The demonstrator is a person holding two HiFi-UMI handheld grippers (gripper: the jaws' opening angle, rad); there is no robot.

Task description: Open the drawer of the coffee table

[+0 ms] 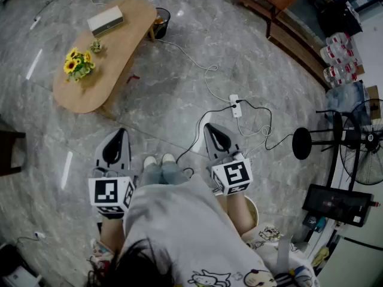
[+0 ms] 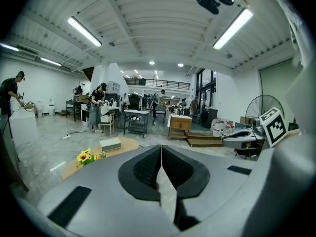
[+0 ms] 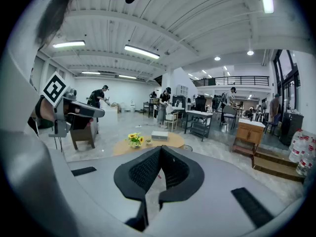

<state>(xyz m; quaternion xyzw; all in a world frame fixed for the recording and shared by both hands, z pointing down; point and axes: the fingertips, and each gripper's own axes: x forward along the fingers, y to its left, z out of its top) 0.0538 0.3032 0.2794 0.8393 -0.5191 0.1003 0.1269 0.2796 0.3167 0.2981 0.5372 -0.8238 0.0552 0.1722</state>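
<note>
While person stands on grey marble floor (image 1: 179, 76), oval wooden coffee table (image 1: 119, 46) sits far ahead, upper left in head view, well apart from both grippers; drawer cannot be made out from here. Left gripper (image 1: 122, 131): jaws pressed together, holding nothing, pointing forward and slightly down. Right gripper (image 1: 210, 127): same, jaws together, empty. Black bin (image 1: 160, 21) just beside table's far end. White box (image 1: 105, 20) on table's far end. Sunflowers (image 1: 78, 63) on table's near part.
</note>
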